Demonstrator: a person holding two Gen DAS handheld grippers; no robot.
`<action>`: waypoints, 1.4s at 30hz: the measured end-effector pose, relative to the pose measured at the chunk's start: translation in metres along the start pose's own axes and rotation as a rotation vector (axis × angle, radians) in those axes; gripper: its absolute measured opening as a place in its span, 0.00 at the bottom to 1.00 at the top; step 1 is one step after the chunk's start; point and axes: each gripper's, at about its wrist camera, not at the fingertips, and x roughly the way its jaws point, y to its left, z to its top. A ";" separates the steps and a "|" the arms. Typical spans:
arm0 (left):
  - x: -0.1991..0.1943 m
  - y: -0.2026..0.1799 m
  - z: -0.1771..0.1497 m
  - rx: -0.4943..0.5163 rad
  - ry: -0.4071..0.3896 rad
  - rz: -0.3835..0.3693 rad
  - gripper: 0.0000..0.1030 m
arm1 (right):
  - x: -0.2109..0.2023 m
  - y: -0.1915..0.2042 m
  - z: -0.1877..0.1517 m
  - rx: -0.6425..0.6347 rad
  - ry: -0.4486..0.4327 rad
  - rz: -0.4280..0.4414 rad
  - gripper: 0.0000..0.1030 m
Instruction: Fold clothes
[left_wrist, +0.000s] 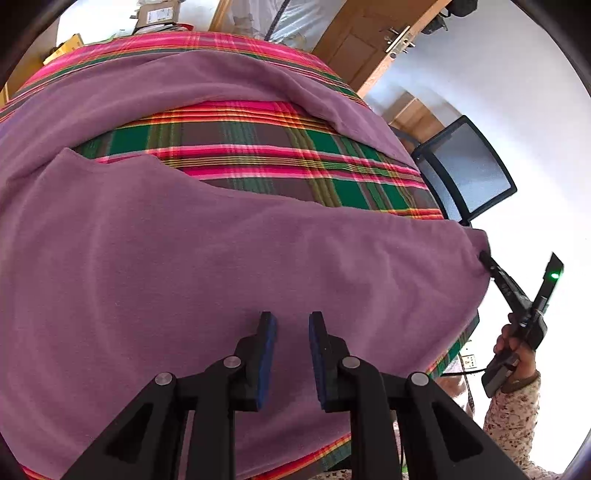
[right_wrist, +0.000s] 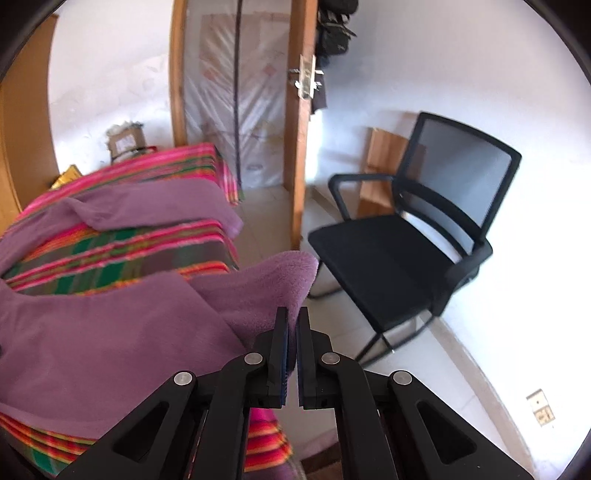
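Note:
A purple garment lies spread over a table covered with a pink, green and brown plaid cloth. My left gripper hovers open just above the near part of the garment, nothing between its blue pads. My right gripper is shut on a corner of the purple garment, lifted off the table's right edge. In the left wrist view the right gripper shows at the far right, pinching that corner, held by a hand in a floral sleeve.
A black mesh office chair stands to the right of the table. A wooden door with a metal latch and a plastic-covered doorway lie behind. Cardboard boxes sit at the table's far end. A wall socket is low on the right.

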 end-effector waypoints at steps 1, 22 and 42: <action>0.000 -0.002 -0.001 0.012 0.000 0.002 0.19 | 0.003 -0.001 -0.003 -0.010 0.009 -0.017 0.03; -0.003 -0.006 -0.016 0.011 0.011 -0.051 0.19 | 0.006 -0.029 -0.032 0.072 0.063 -0.157 0.03; -0.006 -0.003 -0.020 -0.007 0.009 -0.069 0.20 | 0.025 -0.062 -0.006 0.365 0.089 0.189 0.30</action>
